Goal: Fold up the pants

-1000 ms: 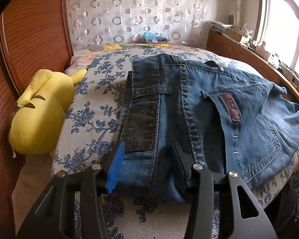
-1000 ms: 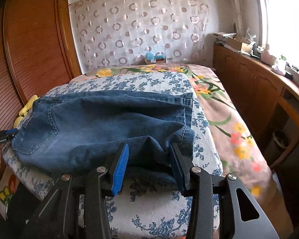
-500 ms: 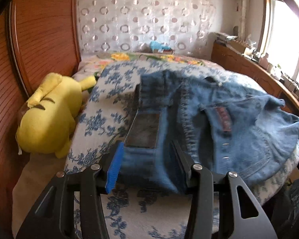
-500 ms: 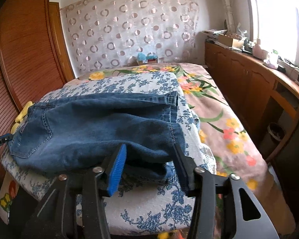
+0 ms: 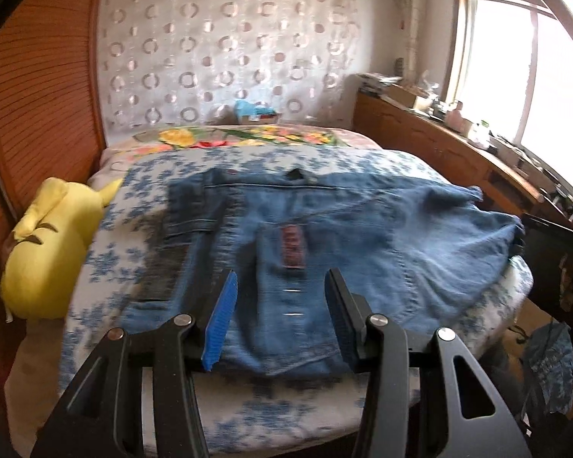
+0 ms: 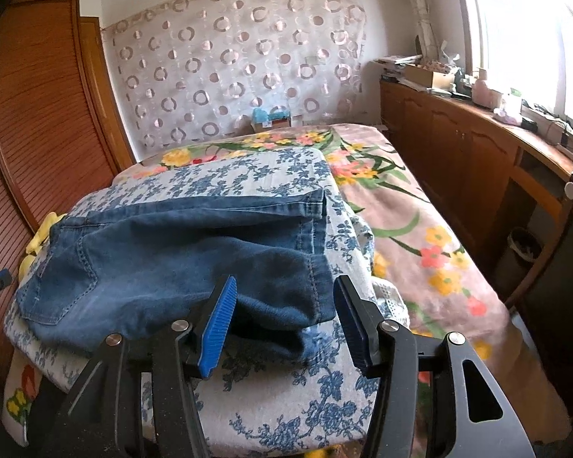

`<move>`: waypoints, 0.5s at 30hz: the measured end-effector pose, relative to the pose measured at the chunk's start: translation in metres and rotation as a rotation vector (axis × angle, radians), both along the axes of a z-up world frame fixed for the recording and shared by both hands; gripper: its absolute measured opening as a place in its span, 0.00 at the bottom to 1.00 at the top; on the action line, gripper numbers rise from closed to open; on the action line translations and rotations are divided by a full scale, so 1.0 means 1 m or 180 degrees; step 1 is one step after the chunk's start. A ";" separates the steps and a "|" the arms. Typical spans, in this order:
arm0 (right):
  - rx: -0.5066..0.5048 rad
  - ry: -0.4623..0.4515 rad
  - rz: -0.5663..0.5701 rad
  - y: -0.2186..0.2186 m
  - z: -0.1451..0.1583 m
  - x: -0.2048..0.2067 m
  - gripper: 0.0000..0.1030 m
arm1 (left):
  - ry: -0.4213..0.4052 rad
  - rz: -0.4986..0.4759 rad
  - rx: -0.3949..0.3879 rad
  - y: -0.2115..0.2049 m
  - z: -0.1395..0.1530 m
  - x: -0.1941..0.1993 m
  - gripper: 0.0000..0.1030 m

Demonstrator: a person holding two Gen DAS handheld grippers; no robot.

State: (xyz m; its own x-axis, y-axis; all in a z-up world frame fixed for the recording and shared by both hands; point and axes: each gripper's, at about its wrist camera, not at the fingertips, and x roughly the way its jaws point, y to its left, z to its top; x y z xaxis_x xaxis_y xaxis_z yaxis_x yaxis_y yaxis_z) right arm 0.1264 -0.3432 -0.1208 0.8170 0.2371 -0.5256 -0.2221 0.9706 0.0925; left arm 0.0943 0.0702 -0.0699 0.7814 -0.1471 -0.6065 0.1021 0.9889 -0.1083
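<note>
While both pairs of jaws stand apart, nothing is seen clamped. Left gripper (image 5: 280, 315): jaws parted above the waist end of the blue denim pants (image 5: 324, 244), the cloth lying below and between them, no pad seen pressing; this view is blurred. Right gripper (image 6: 284, 322): jaws have just been opening, with the hem end of the pants (image 6: 195, 263) lying between and under them, unpinched.

Pants: laid flat across the white quilt with blue flower print (image 5: 279, 160), which is spread on the bed with the pink flowered cover (image 6: 420, 229). Waistband, back pocket with red label (image 5: 293, 246) and dark patch are turned upward; two hems are seen stacked at the right end.

Beside the quilt: yellow plush toy (image 5: 46, 252), against the brown slatted wooden panel (image 5: 38, 95).

Progress, as judged: legs appear laid one over the other; the crosswise folds, hem toward waist, appear not yet made.
</note>
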 end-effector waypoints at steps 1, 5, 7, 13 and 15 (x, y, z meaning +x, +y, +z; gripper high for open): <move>-0.0011 0.0016 -0.0004 0.001 -0.001 0.002 0.53 | 0.0005 -0.0043 0.0002 -0.006 -0.001 0.000 0.47; -0.0058 0.0103 -0.0052 0.001 -0.006 0.009 0.53 | 0.0029 -0.0152 -0.0006 -0.023 -0.003 0.000 0.47; -0.0072 0.0152 -0.0076 0.000 -0.009 0.014 0.53 | 0.0046 -0.0198 -0.0014 -0.029 -0.004 -0.001 0.47; -0.0039 0.0298 -0.0066 -0.001 -0.014 0.022 0.53 | 0.0100 -0.0280 -0.0012 -0.042 -0.010 -0.003 0.47; -0.0037 0.0315 -0.0062 -0.001 -0.013 0.022 0.53 | 0.0111 -0.0285 -0.0007 -0.044 -0.011 -0.002 0.47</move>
State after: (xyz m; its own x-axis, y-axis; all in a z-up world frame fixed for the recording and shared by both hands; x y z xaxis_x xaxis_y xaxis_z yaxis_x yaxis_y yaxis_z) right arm 0.1487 -0.3447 -0.1334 0.7653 0.2151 -0.6067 -0.1936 0.9758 0.1019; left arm 0.0919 0.0258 -0.0813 0.7434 -0.2169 -0.6327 0.1864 0.9757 -0.1154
